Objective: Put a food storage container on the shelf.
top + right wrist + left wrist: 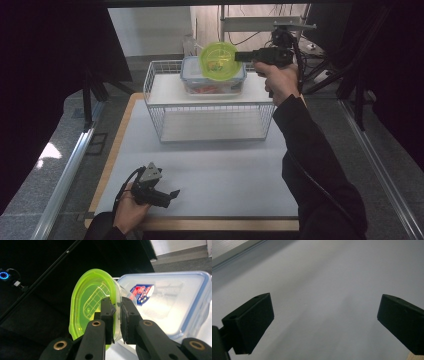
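Down at the counter's (210, 175) near left corner, the left hand-held gripper (161, 196) rests low over the bare white surface with its jaws spread wide and nothing between them; in the left gripper view the two black pads (252, 322) stand well apart over plain counter.

Further right, along the far edge, a white wire rack (165, 97) carries a clear lidded storage box (212, 85) with a blue rim on its top shelf. Just above that box, the right hand-held gripper (239, 56) holds a lime-green translucent container (218, 60) tilted up on edge, its open side turned towards us. In the right gripper view the jaws are pinched on the container's (92, 305) thin wall near its rim, one pad inside and one outside.

It looks like light, thin moulded plastic: stiff enough to keep its shape, but smooth and probably slippery, and a wall that could flex or twist in a narrow pinch. The rim seems the sensible hold, ideally deeper over the lip, since a tilted bowl held at one point may swing.
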Demonstrator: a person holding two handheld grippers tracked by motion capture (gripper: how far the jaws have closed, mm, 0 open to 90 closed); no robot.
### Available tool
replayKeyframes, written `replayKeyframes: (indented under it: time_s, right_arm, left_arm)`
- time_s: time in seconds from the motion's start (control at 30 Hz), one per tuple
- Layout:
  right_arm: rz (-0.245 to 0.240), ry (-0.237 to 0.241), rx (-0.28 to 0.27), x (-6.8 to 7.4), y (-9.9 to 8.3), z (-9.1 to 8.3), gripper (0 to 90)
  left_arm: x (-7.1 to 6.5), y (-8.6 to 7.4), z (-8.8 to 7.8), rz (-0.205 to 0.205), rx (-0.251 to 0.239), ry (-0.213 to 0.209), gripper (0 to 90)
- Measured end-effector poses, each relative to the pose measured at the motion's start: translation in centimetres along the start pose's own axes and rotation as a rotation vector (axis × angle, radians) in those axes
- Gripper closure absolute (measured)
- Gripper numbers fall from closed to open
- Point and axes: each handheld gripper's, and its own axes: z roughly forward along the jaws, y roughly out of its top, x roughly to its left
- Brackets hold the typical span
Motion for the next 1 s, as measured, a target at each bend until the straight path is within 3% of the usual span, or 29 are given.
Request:
replayKeyframes:
  time_s: [0.77, 1.0]
  right_arm:
    - [0.068, -0.089, -0.007, -1.4, 2.8, 3.7, 82.0]
    - [0.127, -0.096, 0.008, -1.9, 3.2, 4.5, 81.3]
  left_arm:
    - [0.0, 0.0, 0.0, -0.003, -0.001, -0.023, 0.7]
    - [0.0, 0.0, 0.0, -0.003, 0.001, -0.029, 0.7]
